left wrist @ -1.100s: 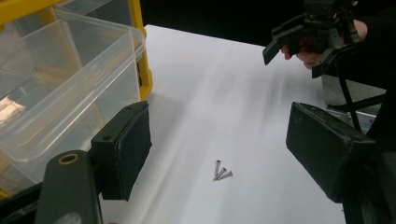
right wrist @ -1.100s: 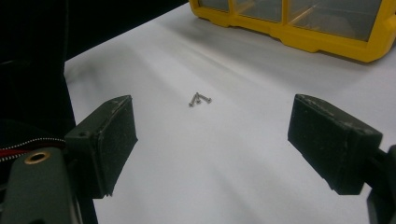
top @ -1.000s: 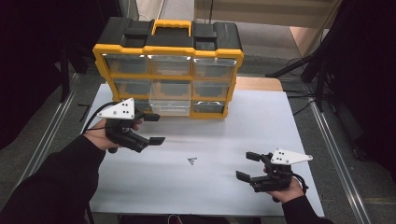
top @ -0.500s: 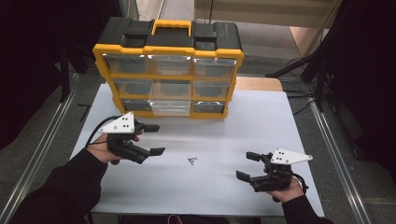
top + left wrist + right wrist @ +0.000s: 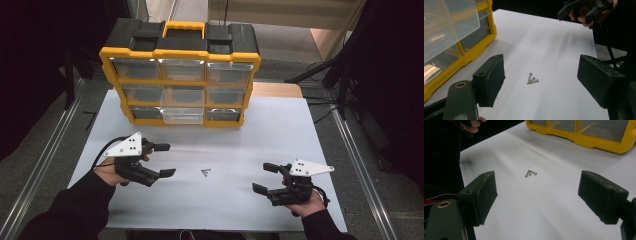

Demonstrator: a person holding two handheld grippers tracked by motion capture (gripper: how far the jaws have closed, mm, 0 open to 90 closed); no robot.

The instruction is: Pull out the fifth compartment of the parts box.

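Between the two claws, on the white worktop point(image 5: 280, 125), lie three small silver metal screws point(image 5: 205, 172) in a loose cluster. Left claw point(image 5: 166, 160) hovers just beside them, jaws spread wide and empty. Right claw point(image 5: 265, 178) sits farther off, likewise agape. Behind stands a yellow-framed organizer box with clear plastic drawers point(image 5: 182, 82).

Screws point(image 5: 205, 172) at centre of high view too small to count; three legible in left gripper view. Organizer point(image 5: 454, 37) cropped by upper left frame edge there. Drawer contents indistinct behind clear fronts.
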